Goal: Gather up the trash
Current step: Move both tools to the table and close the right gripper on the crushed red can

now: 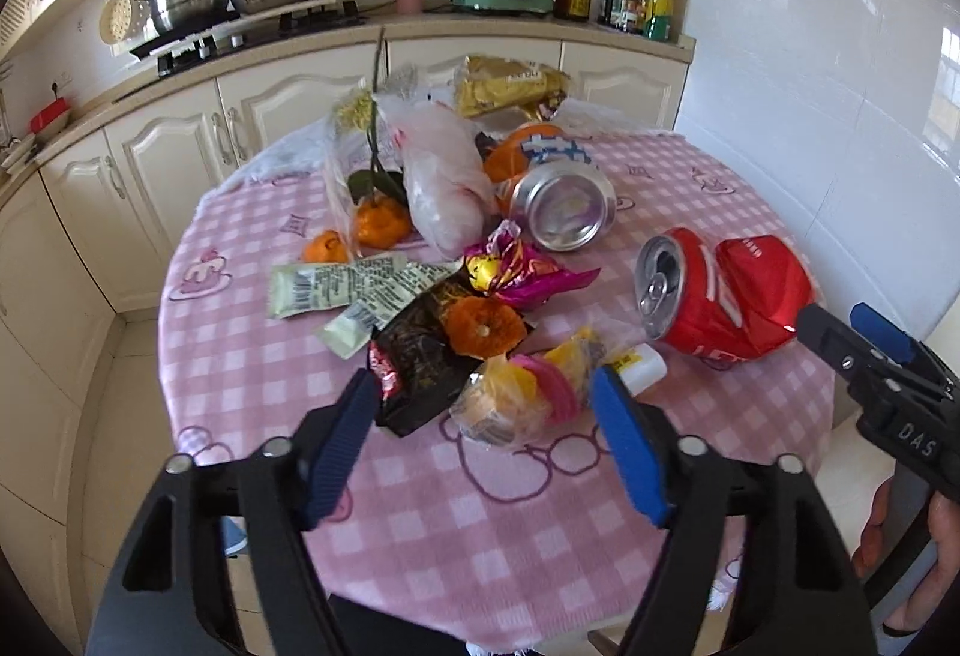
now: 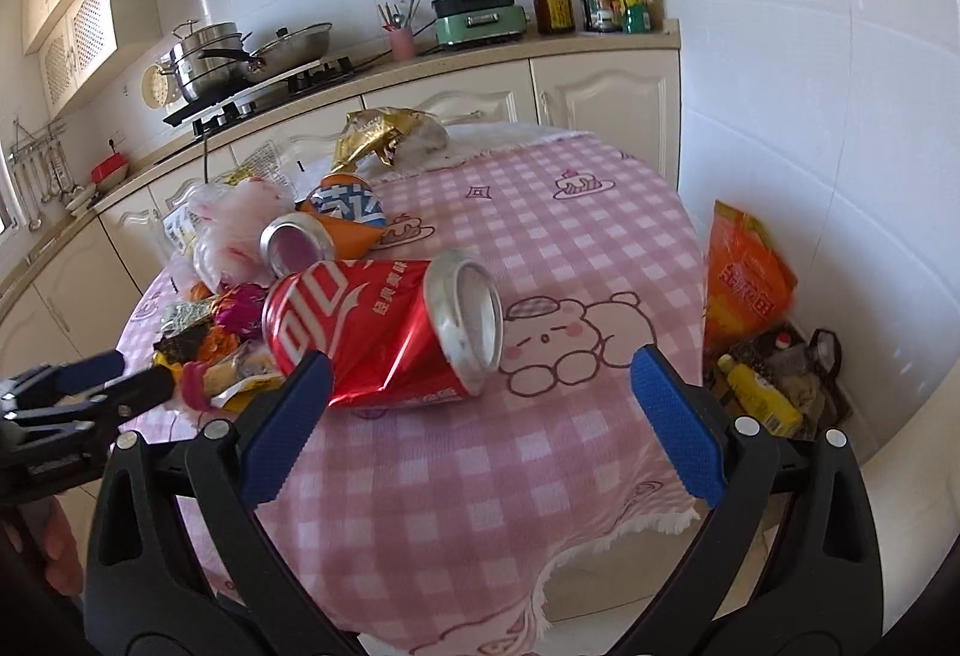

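A crushed red can (image 2: pixel 384 335) lies on its side, base toward 3 o'clock. At its 11 o'clock lies an orange can (image 2: pixel 336 230); at 9 o'clock, crumpled wrappers (image 1: pixel 420 350) and peel (image 1: pixel 483 326).

the right gripper (image 1: pixel 837 323) has "das" in pale letters on its black body. the crushed red can (image 2: pixel 384 335) bears large white chinese characters, and the orange can (image 2: pixel 348 212) bears white-and-blue ones; neither reads clearly.

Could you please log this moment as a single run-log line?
left tongs: open, around clear snack wrapper | right tongs: open, nearing crushed red can | table: littered
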### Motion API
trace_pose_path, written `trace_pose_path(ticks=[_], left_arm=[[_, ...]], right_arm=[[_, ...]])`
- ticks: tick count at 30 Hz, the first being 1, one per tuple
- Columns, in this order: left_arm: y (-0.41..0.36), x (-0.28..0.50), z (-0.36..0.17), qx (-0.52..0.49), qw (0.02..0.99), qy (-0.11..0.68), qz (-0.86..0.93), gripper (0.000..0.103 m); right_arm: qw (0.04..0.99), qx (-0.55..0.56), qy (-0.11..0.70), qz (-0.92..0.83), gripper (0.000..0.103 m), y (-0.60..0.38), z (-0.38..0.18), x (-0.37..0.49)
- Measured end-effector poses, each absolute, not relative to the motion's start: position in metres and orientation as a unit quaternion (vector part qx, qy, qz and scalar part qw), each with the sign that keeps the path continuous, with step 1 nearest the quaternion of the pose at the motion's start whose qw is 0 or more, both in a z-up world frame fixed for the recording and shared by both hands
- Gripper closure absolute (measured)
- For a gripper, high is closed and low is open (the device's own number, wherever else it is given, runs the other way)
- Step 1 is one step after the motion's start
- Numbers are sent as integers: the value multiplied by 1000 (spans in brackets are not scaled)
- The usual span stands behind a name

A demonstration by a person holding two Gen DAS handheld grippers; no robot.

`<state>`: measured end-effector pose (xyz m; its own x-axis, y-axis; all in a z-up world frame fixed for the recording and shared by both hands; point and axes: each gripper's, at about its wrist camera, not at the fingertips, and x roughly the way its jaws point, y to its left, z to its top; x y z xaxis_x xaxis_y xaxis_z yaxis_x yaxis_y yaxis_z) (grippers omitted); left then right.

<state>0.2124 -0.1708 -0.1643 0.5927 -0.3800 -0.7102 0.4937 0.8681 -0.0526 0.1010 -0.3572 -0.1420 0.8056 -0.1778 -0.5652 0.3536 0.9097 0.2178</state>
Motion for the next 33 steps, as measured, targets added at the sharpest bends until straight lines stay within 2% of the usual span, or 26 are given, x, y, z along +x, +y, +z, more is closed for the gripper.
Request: trace_pose_path(ticks=[1,2,4,7,12,14,15,16,18,19,29,30,31,33], left_arm=[[-172,216,-166,72,885,386,-250,50],[-172,218,-168,69,881,391,-255,52],[-173,219,-168,58,878,390,-271,63],[-174,217,-166,61,882,378,-276,69],[-164,210,-156,41,886,360,-289,70],[-159,204,-149,37,889,348,-294,70],[-157,202,-147,35,890,343,-297,70],[-157,201,-146,33,891,340,-299,70],[-152,197,-141,26,893,332,-303,70],[-151,196,-139,23,893,330,-305,70],[-113,182,-116,-20,905,294,-309,70],[-107,182,-113,-24,906,290,-308,70],[-100,180,-110,-28,909,284,-304,70],[-86,180,-106,-36,914,276,-296,70]], right_arm=[[936,163,279,-140,6,-359,-143,105],[935,166,280,-138,6,-361,-144,109],[934,171,283,-134,6,-362,-147,116],[931,187,288,-124,6,-366,-151,128],[925,210,296,-114,6,-373,-156,142],[923,216,299,-108,15,-372,-158,144],[922,219,302,-104,31,-372,-158,146],[922,222,302,-100,52,-373,-157,146],[922,223,301,-96,63,-373,-155,145],[923,220,301,-92,68,-372,-153,145],[947,177,243,-112,74,-353,-118,127],[949,173,239,-109,79,-350,-113,127],[952,169,234,-106,103,-345,-109,128],[954,154,233,-107,103,-336,-102,134]])
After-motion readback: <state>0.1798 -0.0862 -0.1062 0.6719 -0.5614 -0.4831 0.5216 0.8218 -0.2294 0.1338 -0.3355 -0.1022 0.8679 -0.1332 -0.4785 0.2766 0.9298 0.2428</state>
